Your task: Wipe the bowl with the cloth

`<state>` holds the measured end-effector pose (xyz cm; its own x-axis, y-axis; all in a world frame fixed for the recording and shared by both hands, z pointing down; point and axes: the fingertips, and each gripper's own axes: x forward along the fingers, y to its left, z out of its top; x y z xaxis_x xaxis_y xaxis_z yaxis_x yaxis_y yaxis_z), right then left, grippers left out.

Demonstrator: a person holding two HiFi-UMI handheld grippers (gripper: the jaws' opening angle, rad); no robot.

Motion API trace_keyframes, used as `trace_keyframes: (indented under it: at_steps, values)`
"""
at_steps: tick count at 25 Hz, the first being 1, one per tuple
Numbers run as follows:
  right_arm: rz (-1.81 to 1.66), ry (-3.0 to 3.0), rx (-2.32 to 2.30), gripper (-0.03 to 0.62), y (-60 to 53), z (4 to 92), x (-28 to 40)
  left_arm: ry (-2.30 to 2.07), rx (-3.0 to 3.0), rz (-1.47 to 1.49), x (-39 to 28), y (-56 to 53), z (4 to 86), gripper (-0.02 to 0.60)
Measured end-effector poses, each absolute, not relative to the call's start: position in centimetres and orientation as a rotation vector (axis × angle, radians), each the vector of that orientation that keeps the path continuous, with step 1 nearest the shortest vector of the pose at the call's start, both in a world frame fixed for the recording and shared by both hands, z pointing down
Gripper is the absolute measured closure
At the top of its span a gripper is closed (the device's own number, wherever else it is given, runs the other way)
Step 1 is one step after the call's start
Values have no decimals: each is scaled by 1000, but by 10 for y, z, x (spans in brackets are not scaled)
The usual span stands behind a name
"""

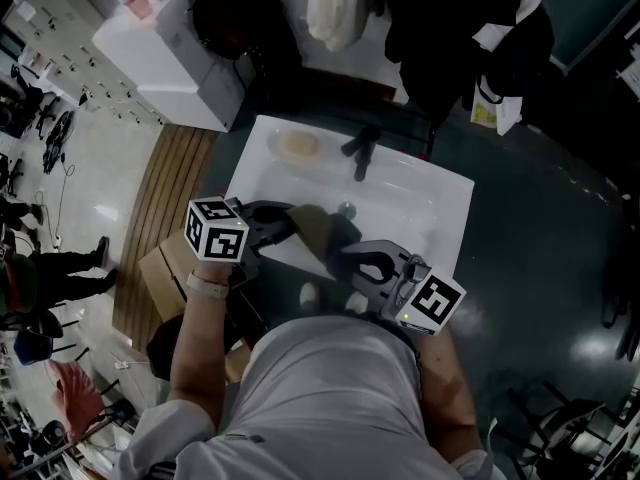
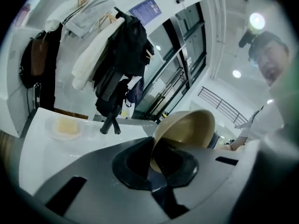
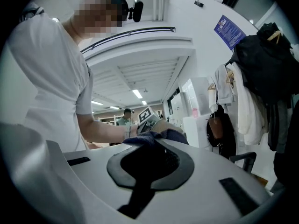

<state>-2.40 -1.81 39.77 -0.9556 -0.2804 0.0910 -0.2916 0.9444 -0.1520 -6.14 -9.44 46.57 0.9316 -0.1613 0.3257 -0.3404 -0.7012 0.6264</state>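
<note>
Left gripper (image 2: 156,158) has its jaws closed on the rim of the tan bowl (image 2: 186,126), which stands tilted just past the jaw tips. The right gripper (image 3: 152,155) is pinched on the dark blue cloth (image 3: 161,135), bunched at its tips. Both face each other over the white sink (image 1: 445,203), with the bowl between them. Whether the cloth touches the bowl is unclear.
</note>
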Motion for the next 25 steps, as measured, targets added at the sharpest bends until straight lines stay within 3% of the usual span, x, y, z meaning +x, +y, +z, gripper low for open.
trace_keyframes:
  at_steps: [13,25]
  values:
    - [464,-3215,885,560,-46,380,13,-184,2419,-150,-57,-76,396,565]
    - [546,-3332,887,560,-44,362,12,-150,2392,-143,-45,-68,402,564]
